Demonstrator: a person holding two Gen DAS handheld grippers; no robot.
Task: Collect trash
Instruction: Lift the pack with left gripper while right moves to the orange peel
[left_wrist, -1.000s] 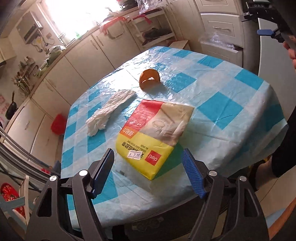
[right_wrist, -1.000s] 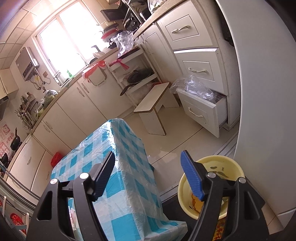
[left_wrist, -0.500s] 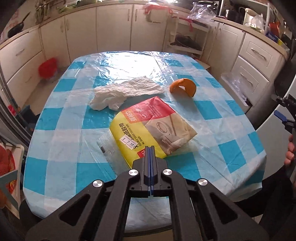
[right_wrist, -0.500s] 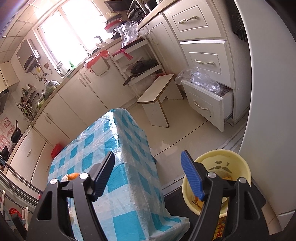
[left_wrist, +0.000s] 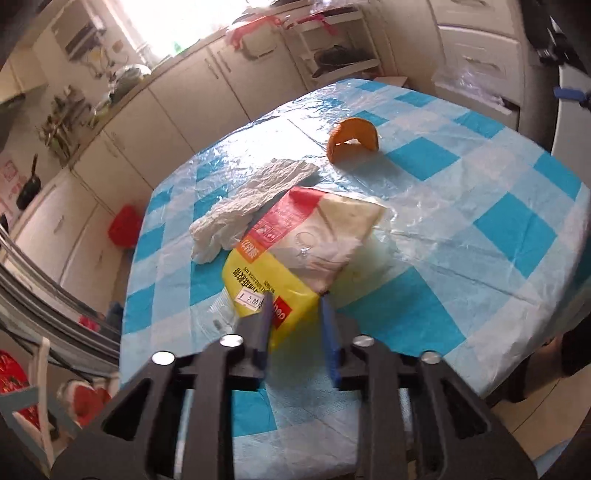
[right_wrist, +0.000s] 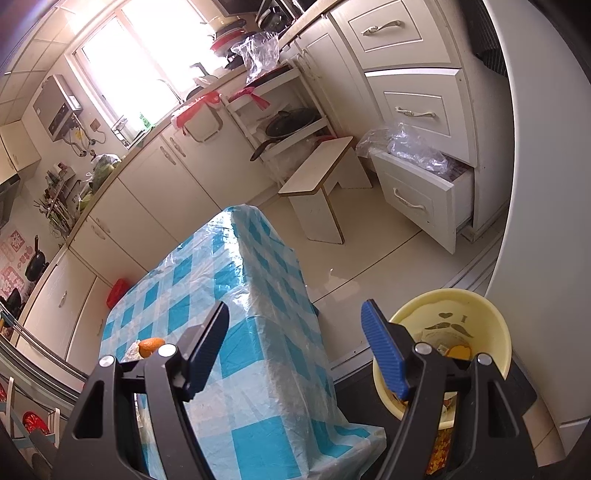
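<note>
A yellow, red and white package (left_wrist: 295, 254) lies on the blue-checked tablecloth (left_wrist: 480, 229). Beside it lie a crumpled white tissue (left_wrist: 247, 206) and an orange peel (left_wrist: 352, 142). My left gripper (left_wrist: 295, 314) is partly open, its two blue fingers either side of the package's near yellow corner, which sits between them. My right gripper (right_wrist: 295, 350) is open and empty, off the table's side above the floor. A yellow trash bin (right_wrist: 454, 339) with scraps inside stands under its right finger. The peel also shows in the right wrist view (right_wrist: 149, 345).
White kitchen cabinets (left_wrist: 177, 122) line the far wall. A low wooden stool (right_wrist: 317, 184) and an open drawer (right_wrist: 424, 199) holding a plastic bag stand past the table. A red bin (left_wrist: 125, 225) sits on the floor at the left.
My left gripper was wide open, then shut, and now stands partly open around the package's corner. My right gripper stayed open and turned slightly toward the table.
</note>
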